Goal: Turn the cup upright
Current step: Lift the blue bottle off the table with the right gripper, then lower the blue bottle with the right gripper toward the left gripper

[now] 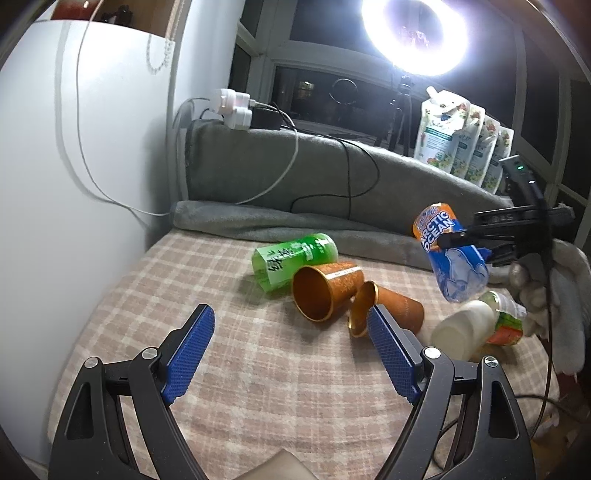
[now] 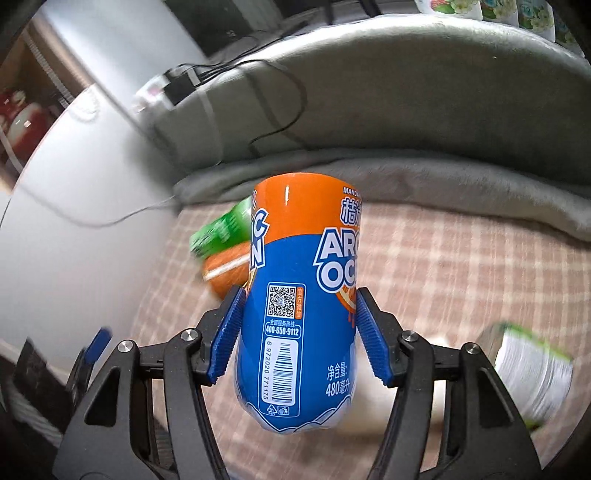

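My right gripper [image 2: 297,332] is shut on a blue and orange Arctic Ocean cup [image 2: 301,295] made from a cut bottle and holds it in the air above the checked cloth [image 2: 461,280]. The left wrist view shows the same cup [image 1: 450,254] tilted, clamped by the right gripper [image 1: 454,238] at the right. My left gripper [image 1: 291,332] is open and empty, low over the cloth [image 1: 258,387]. Two orange metal cups [image 1: 325,291] [image 1: 388,306] lie on their sides just beyond it. A green cup [image 1: 295,258] lies on its side behind them.
A white bottle-cup with a green and orange label [image 1: 476,325] lies on its side at the right. A grey blanket [image 1: 332,166] with cables and a power strip [image 1: 236,107] borders the back. Refill pouches [image 1: 461,136] and a ring light [image 1: 413,33] stand behind.
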`<state>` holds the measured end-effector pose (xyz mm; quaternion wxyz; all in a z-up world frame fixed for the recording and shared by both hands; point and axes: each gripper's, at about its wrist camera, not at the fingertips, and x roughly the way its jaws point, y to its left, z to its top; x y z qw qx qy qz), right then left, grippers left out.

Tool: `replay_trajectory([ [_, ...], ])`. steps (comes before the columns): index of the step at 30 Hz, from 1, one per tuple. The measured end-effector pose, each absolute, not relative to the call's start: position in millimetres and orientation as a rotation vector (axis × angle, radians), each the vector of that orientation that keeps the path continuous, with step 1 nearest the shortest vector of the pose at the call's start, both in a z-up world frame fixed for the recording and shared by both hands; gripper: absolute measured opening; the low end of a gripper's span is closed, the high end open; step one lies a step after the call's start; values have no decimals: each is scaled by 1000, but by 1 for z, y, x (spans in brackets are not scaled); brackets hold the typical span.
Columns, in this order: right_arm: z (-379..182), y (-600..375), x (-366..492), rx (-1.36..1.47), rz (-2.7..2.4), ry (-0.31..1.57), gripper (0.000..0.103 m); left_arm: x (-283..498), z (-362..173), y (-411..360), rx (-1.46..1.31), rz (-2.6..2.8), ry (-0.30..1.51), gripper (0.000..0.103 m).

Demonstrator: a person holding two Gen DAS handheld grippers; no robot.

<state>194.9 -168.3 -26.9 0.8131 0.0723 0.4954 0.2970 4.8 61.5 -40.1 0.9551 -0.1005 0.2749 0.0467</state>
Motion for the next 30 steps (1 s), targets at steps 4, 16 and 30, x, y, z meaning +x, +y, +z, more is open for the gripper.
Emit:
replay_trajectory([
  [4, -36, -171, 161, 177, 669, 1084, 63, 3, -41, 59, -222, 57, 578, 85],
  [16, -105, -170, 102, 294, 675, 1234, 64, 2, -49, 46, -254, -39, 647, 85],
  [30, -120, -174, 96, 295, 608, 1230, 82, 9, -64, 30, -296, -134, 760, 85],
])
